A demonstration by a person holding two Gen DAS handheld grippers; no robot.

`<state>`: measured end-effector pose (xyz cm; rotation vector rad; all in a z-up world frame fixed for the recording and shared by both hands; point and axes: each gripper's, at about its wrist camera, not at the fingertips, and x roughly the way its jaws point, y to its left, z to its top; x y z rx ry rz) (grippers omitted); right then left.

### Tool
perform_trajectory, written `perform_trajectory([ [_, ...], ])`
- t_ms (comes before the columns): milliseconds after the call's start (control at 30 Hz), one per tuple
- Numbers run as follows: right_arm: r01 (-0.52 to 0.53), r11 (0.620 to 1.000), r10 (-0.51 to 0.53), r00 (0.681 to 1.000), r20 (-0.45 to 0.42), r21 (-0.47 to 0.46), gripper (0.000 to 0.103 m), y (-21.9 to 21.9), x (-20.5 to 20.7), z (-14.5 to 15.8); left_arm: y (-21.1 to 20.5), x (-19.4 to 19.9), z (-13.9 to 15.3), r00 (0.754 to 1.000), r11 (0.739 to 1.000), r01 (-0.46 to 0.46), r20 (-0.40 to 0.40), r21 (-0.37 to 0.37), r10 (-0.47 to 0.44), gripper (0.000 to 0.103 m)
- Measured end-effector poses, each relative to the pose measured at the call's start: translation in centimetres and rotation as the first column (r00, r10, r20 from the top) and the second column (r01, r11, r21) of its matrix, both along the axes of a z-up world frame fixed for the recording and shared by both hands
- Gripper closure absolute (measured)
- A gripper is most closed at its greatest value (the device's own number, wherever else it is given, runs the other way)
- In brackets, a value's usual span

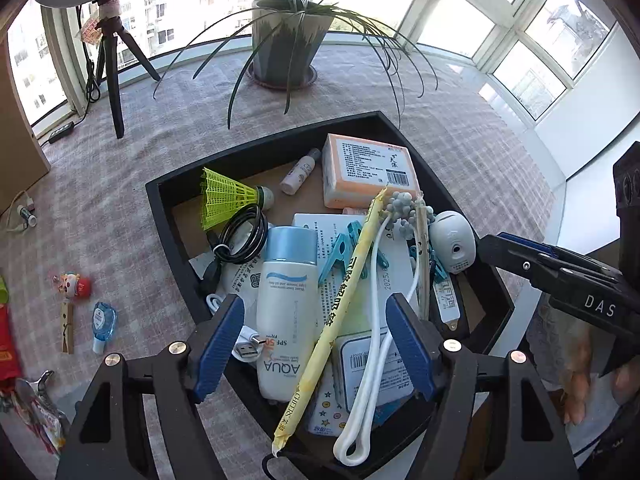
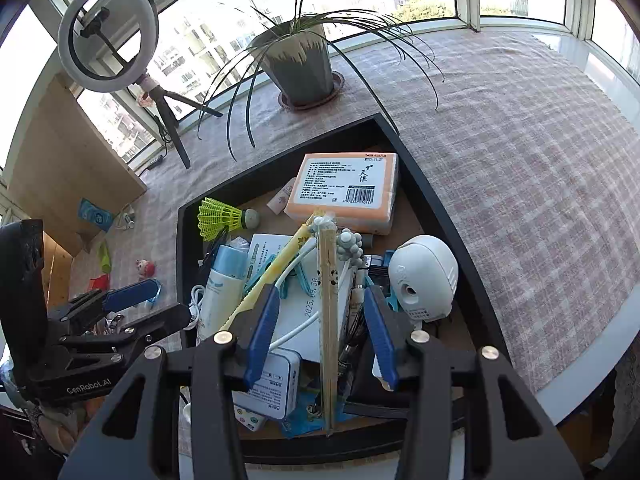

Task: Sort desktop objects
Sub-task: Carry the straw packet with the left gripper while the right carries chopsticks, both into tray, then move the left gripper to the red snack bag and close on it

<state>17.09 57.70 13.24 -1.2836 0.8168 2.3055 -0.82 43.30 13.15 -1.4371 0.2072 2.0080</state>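
Blue-padded, both the left gripper (image 1: 318, 346) and right gripper (image 2: 320, 334) hang released above the black tray (image 1: 176, 184), so withdraw straight up, snagging no cable

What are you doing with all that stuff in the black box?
A person holds a gripper in each hand over a black tray packed with small things: a sunscreen bottle, a yellow shuttlecock, an orange tissue pack and a white pencil sharpener. Both the left gripper and the right gripper are open and holding nothing. A few things, like a little red toy, lie on the checked cloth outside.
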Motion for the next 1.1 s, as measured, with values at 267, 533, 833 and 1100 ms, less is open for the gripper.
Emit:
perform_trajectory([
  [267, -0.069, 0.997, 0.069, 0.997, -0.021, -0.016, 0.058, -3.0, -2.6, 0.2, -5.4, -0.3, -0.3, 0.997, 0.996, -0.075, -0.016, -0.039, 0.074, 0.035],
  [533, -0.233, 0.972, 0.233, 0.972, -0.028, -0.01, 0.056, -9.6, -7.3, 0.5, -13.8, -1.9, -0.7, 0.978, 0.974, -0.21, -0.033, -0.082, 0.208, 0.037],
  [833, -0.37, 0.928, 0.37, 0.929, -0.022, -0.039, 0.05, -16.9, -13.6, -0.3, -25.0, -4.8, -1.3, 0.921, 0.918, -0.389, -0.015, -0.082, 0.389, 0.037],
  [1100, -0.462, 0.885, 0.463, 0.886, -0.003, -0.049, 0.045, -23.5, -19.9, -1.4, -34.2, -7.7, -3.1, 0.854, 0.851, -0.515, 0.017, -0.099, 0.519, 0.037],
])
